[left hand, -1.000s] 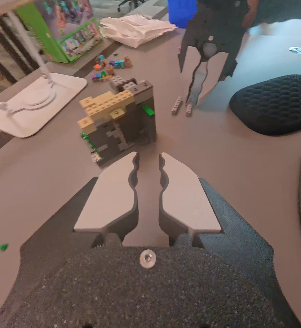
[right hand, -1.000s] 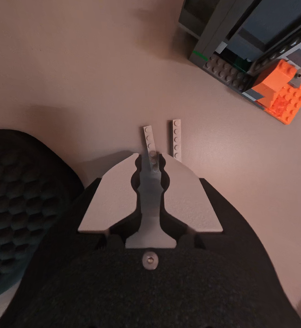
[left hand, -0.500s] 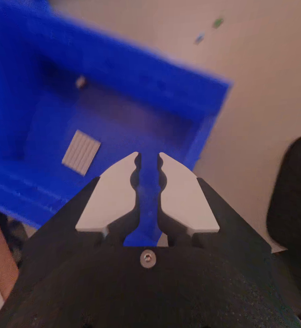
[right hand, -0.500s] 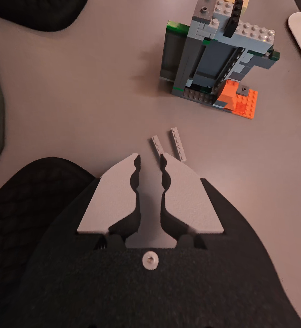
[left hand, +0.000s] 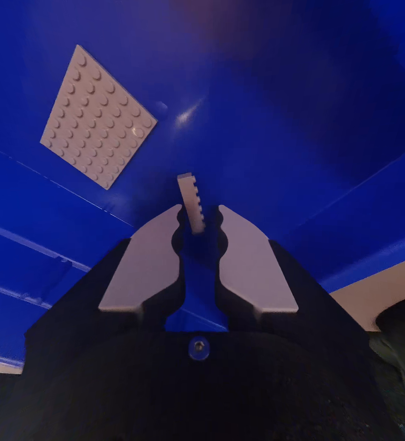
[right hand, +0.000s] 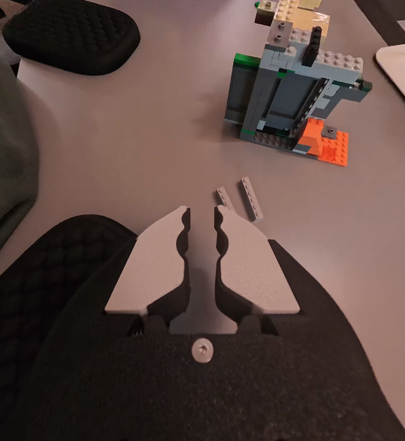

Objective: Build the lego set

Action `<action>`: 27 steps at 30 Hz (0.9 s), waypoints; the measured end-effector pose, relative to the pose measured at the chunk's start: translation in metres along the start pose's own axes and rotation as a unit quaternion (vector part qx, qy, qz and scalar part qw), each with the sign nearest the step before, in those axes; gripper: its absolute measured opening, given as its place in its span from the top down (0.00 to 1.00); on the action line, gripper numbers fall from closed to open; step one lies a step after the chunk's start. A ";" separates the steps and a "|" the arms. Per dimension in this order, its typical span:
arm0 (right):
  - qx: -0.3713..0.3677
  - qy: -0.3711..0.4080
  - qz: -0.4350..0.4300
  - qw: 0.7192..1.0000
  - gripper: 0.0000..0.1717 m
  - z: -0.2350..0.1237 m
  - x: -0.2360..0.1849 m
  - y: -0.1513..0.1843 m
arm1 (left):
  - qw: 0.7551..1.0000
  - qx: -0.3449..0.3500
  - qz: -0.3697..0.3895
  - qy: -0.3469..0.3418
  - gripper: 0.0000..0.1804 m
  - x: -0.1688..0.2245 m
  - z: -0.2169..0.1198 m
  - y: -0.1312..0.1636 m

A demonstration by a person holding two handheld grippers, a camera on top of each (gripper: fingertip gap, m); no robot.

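Left gripper [left hand: 200, 210]: jaws narrowly apart over a blue plastic bin [left hand: 280, 100]. A light grey studded strip [left hand: 193, 205] stands tilted between them at frame centre; contact with the pads cannot be determined. A grey square studded plate [left hand: 96, 117] lies on the bin floor at upper left.

Right gripper [right hand: 202, 210]: jaws narrowly apart, bare, above the grey surface [right hand: 137, 148]. Two grey studded bars [right hand: 250, 198] lie just right of centre; a grey-and-orange brick building [right hand: 292, 95] stands at upper right.

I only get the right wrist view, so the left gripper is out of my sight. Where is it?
Observer: The left gripper points down into a blue bin.
Operator: Anything between its fingers?
Observer: A narrow grey brick, tilted. There is a clear gap between it and one finger.
Operator: Anything else in there?
Observer: A grey studded plate lies flat on the bin floor.
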State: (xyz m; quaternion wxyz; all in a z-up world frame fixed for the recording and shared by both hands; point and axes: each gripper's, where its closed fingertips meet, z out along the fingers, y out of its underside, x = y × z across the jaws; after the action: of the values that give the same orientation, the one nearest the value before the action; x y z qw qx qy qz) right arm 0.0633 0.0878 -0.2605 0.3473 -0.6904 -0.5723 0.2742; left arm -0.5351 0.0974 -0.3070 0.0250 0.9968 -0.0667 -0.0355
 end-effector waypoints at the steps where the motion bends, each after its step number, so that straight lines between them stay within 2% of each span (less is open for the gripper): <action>1: 0.003 0.002 0.003 1.000 0.89 -0.002 0.000 0.002 | 1.000 0.001 0.002 0.000 0.92 -0.001 0.000 0.000; 5: 0.013 0.012 0.006 1.000 0.90 -0.007 0.001 0.004 | 0.999 0.020 0.046 -0.020 0.93 0.000 -0.004 -0.004; 8: 0.024 0.020 -0.005 0.999 0.91 -0.008 0.000 -0.004 | 0.990 0.114 0.083 -0.020 0.94 0.019 -0.039 -0.025; 11: 0.027 0.021 -0.049 0.998 0.91 -0.003 -0.008 -0.018 | 0.961 0.240 0.135 0.025 0.94 0.078 -0.098 -0.046; 14: 0.033 0.020 -0.123 0.992 0.91 0.009 -0.019 -0.039 | 0.917 0.301 0.231 0.121 0.94 0.174 -0.137 -0.045; 18: 0.041 0.031 -0.263 0.964 0.90 0.029 -0.032 -0.077 | 0.849 0.275 0.369 0.259 0.94 0.300 -0.141 -0.021; 21: 0.051 0.025 -0.353 0.934 0.88 0.045 -0.045 -0.104 | 0.798 0.239 0.436 0.340 0.94 0.373 -0.132 -0.009; 24: 0.057 0.018 -0.425 0.903 0.86 0.056 -0.057 -0.122 | 0.755 0.214 0.483 0.389 0.94 0.425 -0.125 -0.001; 27: 0.046 0.017 -0.481 0.875 0.84 0.060 -0.063 -0.127 | 0.728 0.198 0.516 0.407 0.94 0.452 -0.122 0.003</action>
State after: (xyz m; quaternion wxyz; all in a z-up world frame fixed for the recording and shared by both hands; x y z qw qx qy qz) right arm -0.0719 0.0492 -0.1974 0.4778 -0.3179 -0.8142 0.0876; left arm -0.0793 0.0392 -0.2158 -0.1340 0.7102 -0.5594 0.4058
